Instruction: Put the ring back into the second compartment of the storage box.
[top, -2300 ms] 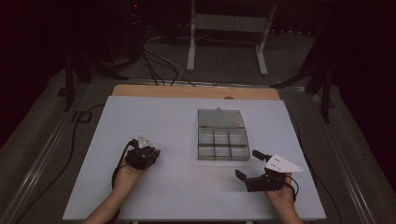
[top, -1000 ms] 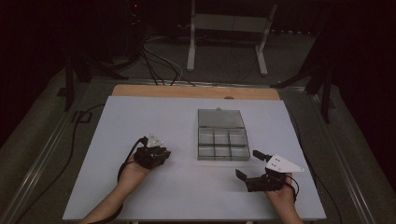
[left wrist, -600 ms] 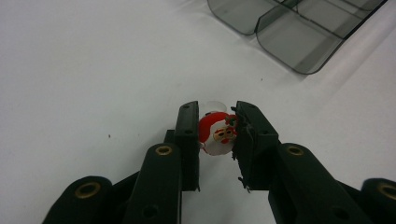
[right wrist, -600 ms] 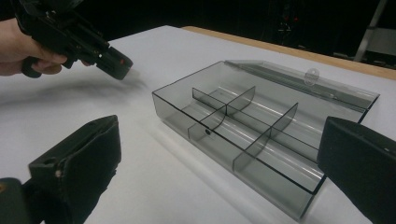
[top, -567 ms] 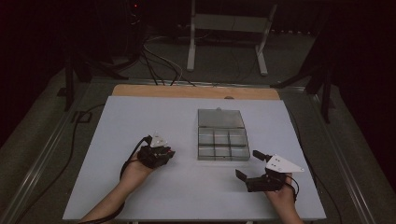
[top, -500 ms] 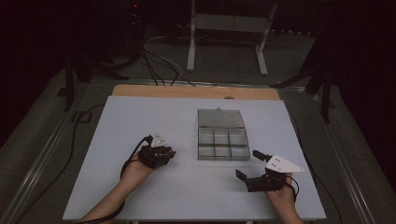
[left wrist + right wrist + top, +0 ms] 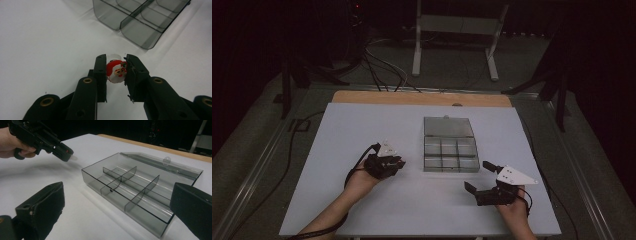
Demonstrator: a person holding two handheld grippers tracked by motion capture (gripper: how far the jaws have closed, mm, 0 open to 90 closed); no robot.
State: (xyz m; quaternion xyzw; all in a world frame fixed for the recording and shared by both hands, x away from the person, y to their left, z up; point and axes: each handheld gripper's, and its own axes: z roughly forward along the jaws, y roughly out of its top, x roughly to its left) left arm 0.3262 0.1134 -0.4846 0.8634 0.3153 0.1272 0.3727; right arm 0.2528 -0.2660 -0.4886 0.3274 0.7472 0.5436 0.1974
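So the left gripper (image 7: 115,71) is clamped on a little Santa-face charm (image 7: 116,72), red hat and white beard squeezed between both jaws, just above the white counter (image 7: 362,130). In the high view that gripper (image 7: 398,163) sits at about 9 o'clock from the smoky clear compartment box (image 7: 449,150), close to it but not touching. The box's lid is flipped back at 12 o'clock. The right gripper (image 7: 477,176) has its jaws spread wide with nothing in them, parked around 5 o'clock from the box.
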